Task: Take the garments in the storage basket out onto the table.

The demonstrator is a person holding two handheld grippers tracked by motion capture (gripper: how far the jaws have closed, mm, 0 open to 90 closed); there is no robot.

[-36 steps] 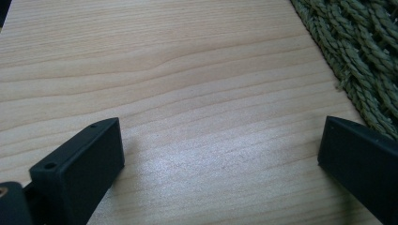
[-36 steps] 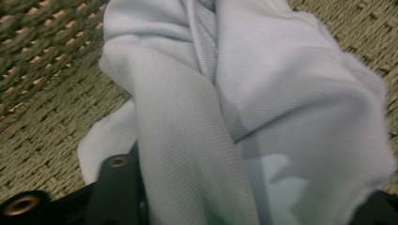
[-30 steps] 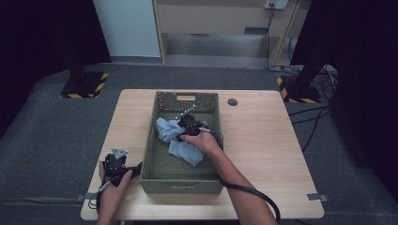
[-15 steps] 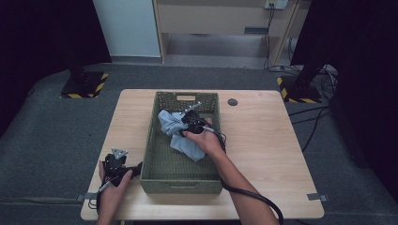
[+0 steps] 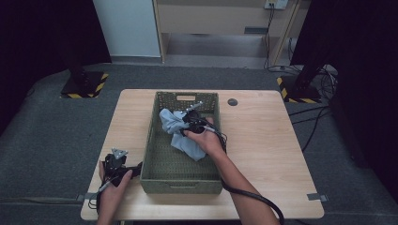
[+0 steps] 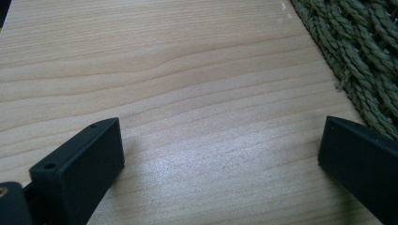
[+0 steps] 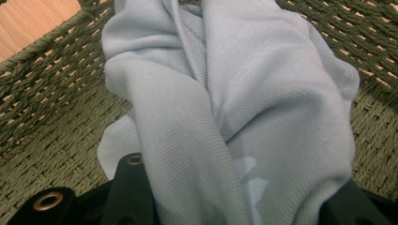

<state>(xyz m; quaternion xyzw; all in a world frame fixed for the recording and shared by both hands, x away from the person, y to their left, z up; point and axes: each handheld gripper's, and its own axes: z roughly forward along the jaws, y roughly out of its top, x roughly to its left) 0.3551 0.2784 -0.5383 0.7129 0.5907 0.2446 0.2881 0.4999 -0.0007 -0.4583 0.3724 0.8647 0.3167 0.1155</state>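
Note:
A light blue cloth (image 5: 180, 133) lies bunched inside the green woven basket (image 5: 149, 143) at the table's middle. My right gripper (image 5: 188, 118) is over the basket's far half, shut on a thick fold of the cloth. In the right gripper view the cloth (image 7: 244, 98) rises from between the jaws of my right gripper (image 7: 239, 201) and drapes over the basket floor (image 7: 56, 145). My left gripper (image 5: 123, 165) rests on the wooden table (image 5: 263, 140) just left of the basket's near corner. In the left gripper view, my left gripper (image 6: 220, 159) stands open over bare wood, with nothing between its jaws.
A small dark round disc (image 5: 232, 101) sits on the table to the right of the basket's far end. The basket wall (image 6: 361, 56) runs close along the left gripper's right jaw. A black cable (image 5: 256, 199) trails from the right gripper toward the front edge.
My right gripper has moved toward the basket's far end, dragging the cloth with it and bunching it up. The left gripper has stayed where it was.

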